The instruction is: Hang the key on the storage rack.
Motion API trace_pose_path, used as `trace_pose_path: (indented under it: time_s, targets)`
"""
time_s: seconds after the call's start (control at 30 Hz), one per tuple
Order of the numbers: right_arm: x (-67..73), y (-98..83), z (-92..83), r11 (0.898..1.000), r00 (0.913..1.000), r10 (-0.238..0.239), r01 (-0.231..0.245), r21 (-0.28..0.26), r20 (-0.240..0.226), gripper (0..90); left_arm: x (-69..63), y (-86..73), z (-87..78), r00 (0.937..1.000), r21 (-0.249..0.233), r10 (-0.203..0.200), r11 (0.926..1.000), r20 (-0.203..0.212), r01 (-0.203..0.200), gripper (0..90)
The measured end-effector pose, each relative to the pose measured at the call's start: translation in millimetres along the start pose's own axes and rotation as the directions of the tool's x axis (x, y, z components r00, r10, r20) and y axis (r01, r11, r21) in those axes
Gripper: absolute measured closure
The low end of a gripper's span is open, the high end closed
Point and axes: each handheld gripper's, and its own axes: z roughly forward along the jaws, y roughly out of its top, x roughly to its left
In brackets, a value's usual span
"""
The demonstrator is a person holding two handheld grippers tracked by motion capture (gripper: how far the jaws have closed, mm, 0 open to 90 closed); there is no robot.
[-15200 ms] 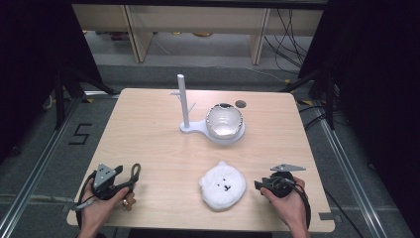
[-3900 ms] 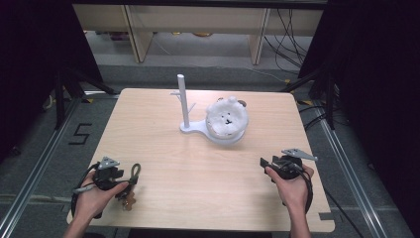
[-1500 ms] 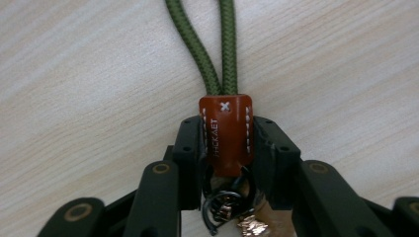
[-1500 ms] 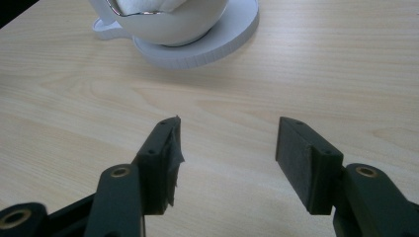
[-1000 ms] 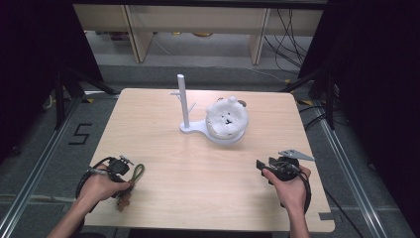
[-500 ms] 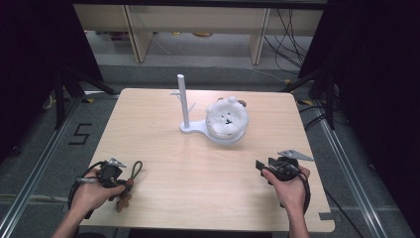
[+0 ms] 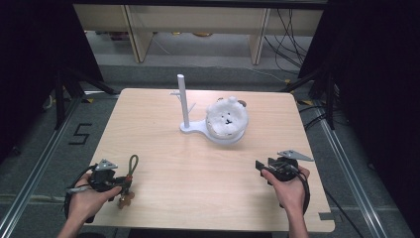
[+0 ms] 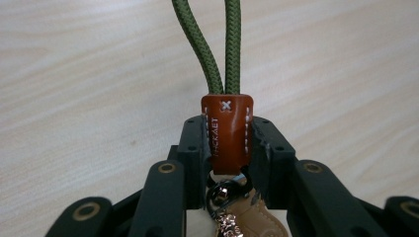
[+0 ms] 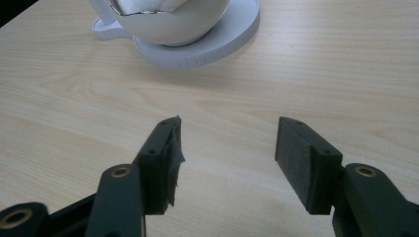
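The left gripper (image 8: 227,148) is closed tightly on the brown leather tab (image 8: 227,131) of a keychain (image 7: 128,178). The tab stands upright between both pads. The green cord loop (image 8: 217,44) goes out in front of the jaws, over the table (image 7: 198,168). Metal rings (image 8: 225,195) hang behind the tab. The right gripper (image 9: 227,163) is wide open and holds nothing. Far in front of it stands a white stand (image 9: 207,44).

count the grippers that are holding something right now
1. The left gripper, at the table's near left, is shut on the brown leather tab of a green cord keychain. The right gripper, at the near right, is open with bare table between its jaws.
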Motion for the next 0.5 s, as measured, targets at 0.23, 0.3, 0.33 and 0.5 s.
trace_pose_path:
  time_s: [0.23,0.3,0.33,0.5]
  targets:
    - [0.2,-0.1,-0.3,1.000,1.0000,0.000,0.000,-0.002,-0.001,44.5,1.6,-0.5,-0.8,0.9998,-0.062,0.014,0.9980,0.010,-0.014,68.8]
    - [0.7,0.1,-1.4,1.000,0.9999,0.000,0.000,0.002,0.012,44.5,1.0,0.3,-0.6,0.9999,-0.096,0.006,0.9954,0.013,-0.005,68.9]
    - [0.3,0.0,-1.1,1.000,0.9997,-0.007,0.007,0.004,0.021,44.5,1.0,0.9,-0.6,0.9999,-0.097,0.011,0.9952,0.011,-0.010,68.8]
    - [0.6,-0.4,0.0,1.000,1.0000,0.001,-0.001,-0.006,0.006,44.5,-1.1,2.1,-1.0,0.9999,-0.157,0.013,0.9876,-0.006,-0.014,68.9]
